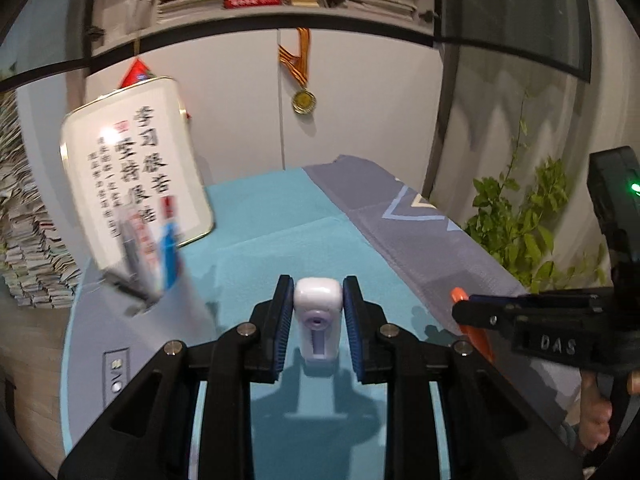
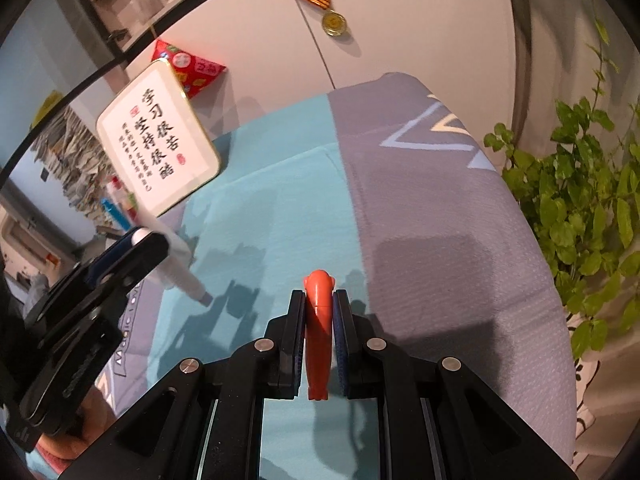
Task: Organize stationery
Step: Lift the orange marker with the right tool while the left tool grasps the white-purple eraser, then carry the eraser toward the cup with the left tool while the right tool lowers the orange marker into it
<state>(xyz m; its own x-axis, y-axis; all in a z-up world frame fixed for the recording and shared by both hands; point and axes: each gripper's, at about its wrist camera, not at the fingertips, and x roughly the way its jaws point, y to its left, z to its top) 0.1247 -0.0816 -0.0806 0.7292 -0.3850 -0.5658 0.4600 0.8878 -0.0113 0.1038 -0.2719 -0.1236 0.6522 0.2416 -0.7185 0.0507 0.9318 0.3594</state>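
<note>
On my left wrist view, the left gripper (image 1: 316, 308) has its jaws clamped on a small white correction tape (image 1: 318, 322), pads pressing both of its sides, and it hangs above the turquoise part of the tabletop (image 1: 280, 232). From the right wrist view I see the same item from the side: the white body pokes out past the left gripper (image 2: 160, 240), tip slanting down toward the cloth without touching it (as far as I can judge).

My right gripper (image 2: 318, 308) has its jaws squeezed tight on an orange pen-like piece (image 2: 318, 336), which runs along the fingers and sticks out in front. In the left wrist view the right gripper (image 1: 464, 310) comes in from the right edge with that orange piece (image 1: 474, 328) just showing beneath it.

Over on the far left of the tabletop sits a pen holder (image 1: 148, 264) with a blue pen and a few darker ones standing in it, blurred here. Right behind it leans a white framed sign (image 1: 136, 176) with black calligraphy. The grey patterned mat (image 2: 440, 220) covers the right side, a medal (image 1: 303, 100) hangs on the white cabinet behind, and a leafy plant (image 2: 580, 208) stands off the right edge.
</note>
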